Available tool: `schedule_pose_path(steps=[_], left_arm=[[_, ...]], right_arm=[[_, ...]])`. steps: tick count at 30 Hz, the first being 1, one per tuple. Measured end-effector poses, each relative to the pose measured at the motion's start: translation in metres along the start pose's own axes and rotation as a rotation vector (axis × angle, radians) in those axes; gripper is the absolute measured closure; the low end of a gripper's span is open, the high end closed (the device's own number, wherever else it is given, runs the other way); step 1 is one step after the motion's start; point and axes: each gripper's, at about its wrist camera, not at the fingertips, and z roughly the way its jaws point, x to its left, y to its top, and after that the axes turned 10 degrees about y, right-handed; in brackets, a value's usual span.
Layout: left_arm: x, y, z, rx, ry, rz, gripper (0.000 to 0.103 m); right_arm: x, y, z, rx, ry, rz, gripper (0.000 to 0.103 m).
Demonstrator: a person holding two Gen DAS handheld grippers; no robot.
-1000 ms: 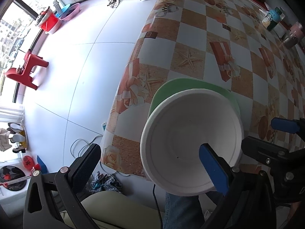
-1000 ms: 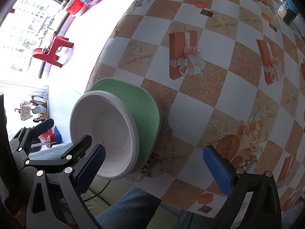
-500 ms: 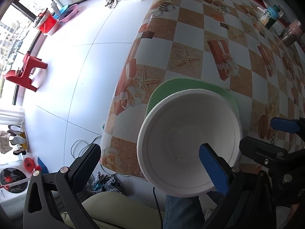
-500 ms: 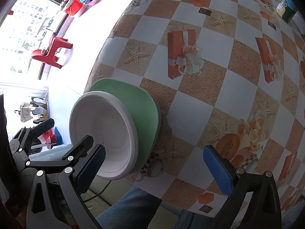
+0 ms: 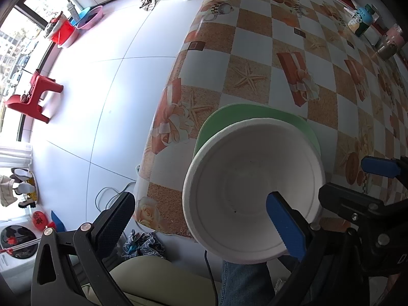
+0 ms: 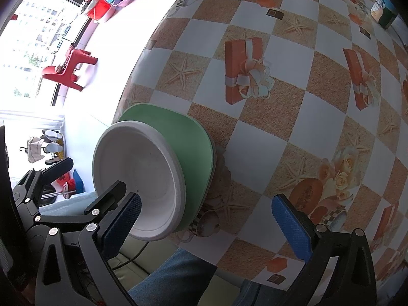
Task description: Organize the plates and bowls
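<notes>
A white bowl (image 5: 250, 188) sits in a green plate (image 5: 255, 114) at the near edge of the checked table; both also show in the right wrist view, bowl (image 6: 137, 178) and plate (image 6: 193, 148). My left gripper (image 5: 201, 219) is open, its blue finger over the bowl's near rim, its black finger off the table to the left. My right gripper (image 6: 206, 219) is open and empty, its left finger beside the bowl's rim, its right finger over the tablecloth. In the left wrist view the right gripper's arm crosses just right of the bowl.
The table (image 6: 306, 107) has a starfish and gift-box cloth. A green-lidded jar (image 5: 362, 20) and a pink-topped container (image 5: 390, 42) stand far right. A red stool (image 5: 33, 97) and basins (image 5: 76, 25) stand on the floor, left. My jeans-clad leg (image 6: 173, 278) is below the edge.
The bowl has shifted slightly toward the near left over the table edge, uncovering more of the green plate. Both grippers stay open in nearly the same places.
</notes>
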Motion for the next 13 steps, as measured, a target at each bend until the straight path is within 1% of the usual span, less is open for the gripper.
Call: schedule_pose_path(steps=[8, 10, 13], left_arm=[[0.0019, 0.0045, 0.0008, -0.013, 0.012, 0.014, 0.0], [0.0022, 0.0053, -0.0009, -0.027, 0.017, 0.016, 0.0], [0.0039, 0.0063, -0.0075, -0.078, 0.027, 0.028, 0.0]], right_arm=[[0.0008, -0.0014, -0.0007, -0.002, 0.008, -0.002, 0.0], [0.0009, -0.0007, -0.001, -0.004, 0.011, -0.003, 0.0], [-0.0002, 0.0009, -0.0012, -0.01, 0.028, 0.001, 0.0]])
